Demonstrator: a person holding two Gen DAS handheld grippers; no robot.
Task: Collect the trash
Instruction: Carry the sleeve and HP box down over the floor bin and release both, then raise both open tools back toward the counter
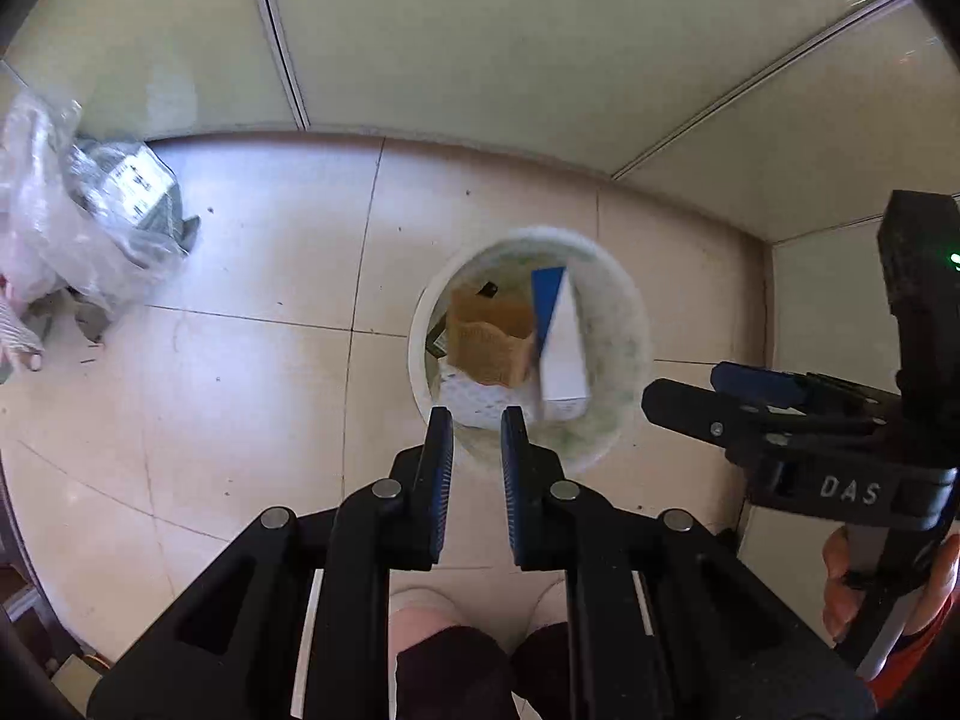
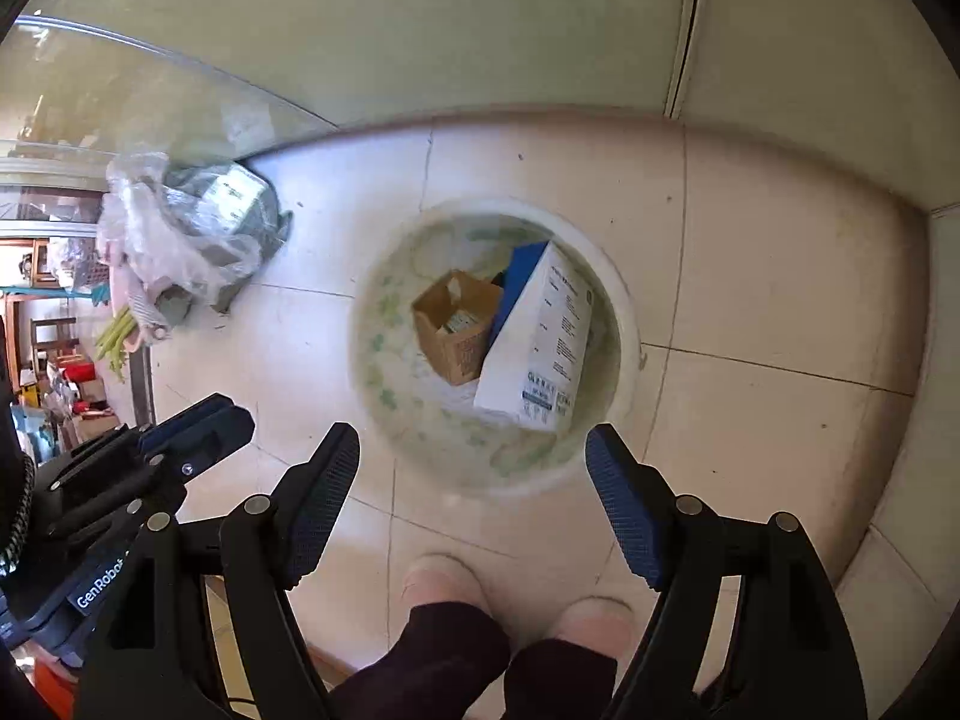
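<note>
With a blue-and-white box [image 2: 540, 336] lying in the bin [image 2: 624, 312], the right hand-held gripper [image 2: 471, 468] gaped wide and empty, the left hand-held gripper [image 1: 477, 438] narrowly parted and empty, so fetching the bagged rubbish [image 2: 198, 228] far left seemed next.

Home: tiled floor [image 2: 750, 276], slippers [image 2: 441, 579], cluttered shelves [image 2: 54, 360].

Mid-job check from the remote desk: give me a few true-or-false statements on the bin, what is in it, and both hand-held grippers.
1. The white bin holds a white and blue box. True.
2. The brown cardboard box lies on the floor outside the bin. False: it sits inside the bin, beside the white and blue box.
3. The right hand-held gripper is open and holds nothing. True.
4. The left hand-held gripper grips a box. False: nothing is between its fingers, which stand slightly apart.
5. A plastic bag pile lies on the floor left of the bin. True.
</note>
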